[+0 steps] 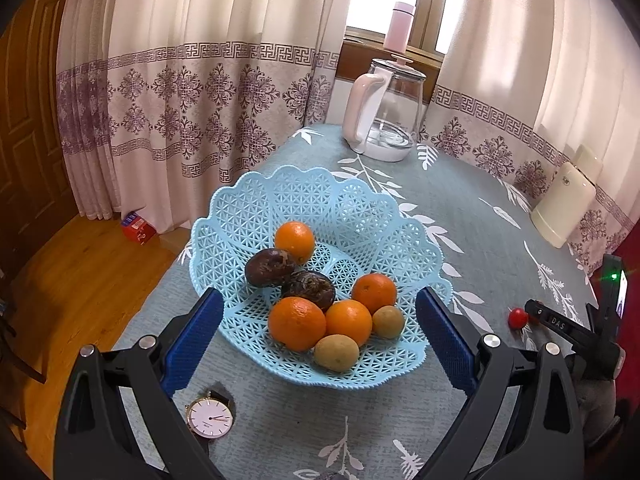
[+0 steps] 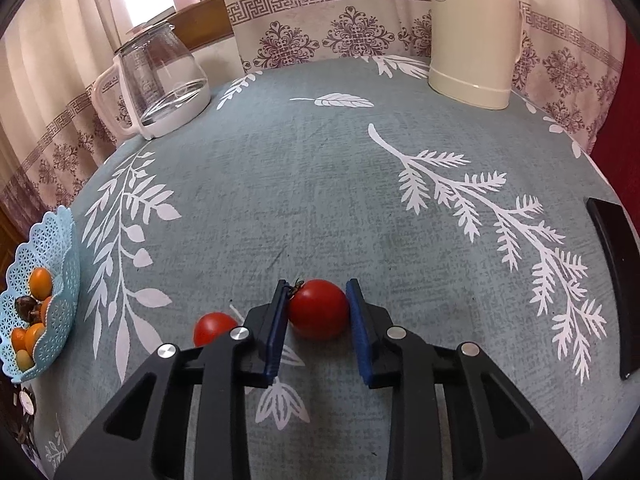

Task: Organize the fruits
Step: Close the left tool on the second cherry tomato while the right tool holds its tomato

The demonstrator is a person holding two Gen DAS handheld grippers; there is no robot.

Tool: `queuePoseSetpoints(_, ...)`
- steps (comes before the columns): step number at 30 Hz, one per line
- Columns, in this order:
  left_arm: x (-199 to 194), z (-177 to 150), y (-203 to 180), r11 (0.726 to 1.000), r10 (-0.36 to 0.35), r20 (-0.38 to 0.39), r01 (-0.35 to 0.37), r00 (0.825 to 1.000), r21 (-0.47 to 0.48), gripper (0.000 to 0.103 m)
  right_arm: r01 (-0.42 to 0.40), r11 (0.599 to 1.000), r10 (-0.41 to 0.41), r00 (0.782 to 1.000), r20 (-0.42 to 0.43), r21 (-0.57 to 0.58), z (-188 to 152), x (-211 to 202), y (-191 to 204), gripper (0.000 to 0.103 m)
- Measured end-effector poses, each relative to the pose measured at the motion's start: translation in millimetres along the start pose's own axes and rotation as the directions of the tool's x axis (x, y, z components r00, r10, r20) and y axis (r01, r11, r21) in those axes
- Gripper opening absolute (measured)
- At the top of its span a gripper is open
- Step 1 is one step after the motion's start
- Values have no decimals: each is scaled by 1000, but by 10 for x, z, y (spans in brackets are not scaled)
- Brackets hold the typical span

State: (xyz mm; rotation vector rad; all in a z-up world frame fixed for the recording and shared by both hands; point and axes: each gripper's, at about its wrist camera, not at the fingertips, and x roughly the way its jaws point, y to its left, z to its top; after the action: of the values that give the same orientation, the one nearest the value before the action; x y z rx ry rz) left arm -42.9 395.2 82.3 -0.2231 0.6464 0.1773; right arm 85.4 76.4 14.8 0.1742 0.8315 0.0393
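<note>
A light blue lattice basket (image 1: pixel 280 200) holds several oranges (image 1: pixel 297 323), two dark brown fruits (image 1: pixel 269 266) and two greenish-brown kiwis (image 1: pixel 336 353). My left gripper (image 1: pixel 320 294) hovers open over the basket's near side, with nothing between its blue pads (image 1: pixel 192 340). My right gripper (image 2: pixel 317 285) is low on the tablecloth, its pads pressed against both sides of a red tomato (image 2: pixel 318 309) that rests on the cloth. A second tomato (image 2: pixel 214 326) lies just left of that gripper and also shows as the red tomato (image 1: pixel 518 317) in the left wrist view. The basket (image 2: pixel 60 248) is far to its left.
A glass kettle (image 1: pixel 386 116) with a pink handle stands at the table's far end, and a cream thermos jug (image 2: pixel 474 32) at the far right. A wristwatch (image 1: pixel 210 418) lies near the front edge. A black flat object (image 2: pixel 612 280) lies at the right. The table (image 2: pixel 320 184) has a grey-blue leaf-print cloth.
</note>
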Motion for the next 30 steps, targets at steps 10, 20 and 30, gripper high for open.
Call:
queuePoseSetpoints(10, 48, -65, -178, 999, -17, -19, 18, 1000, 41, 98, -14, 1000, 14, 1000, 23, 10, -84, -183, -141, 29)
queuePoseSetpoints(20, 108, -121, -579, 990, -62, -36, 66, 997, 122, 98, -9, 1000, 8, 999, 43, 19, -211, -344, -344, 29)
queuePoseSetpoints(30, 201, -182, -1205, 966, -106, -53, 115, 993, 230, 98, -48, 998, 46, 998, 49, 50, -281, -357, -415, 29)
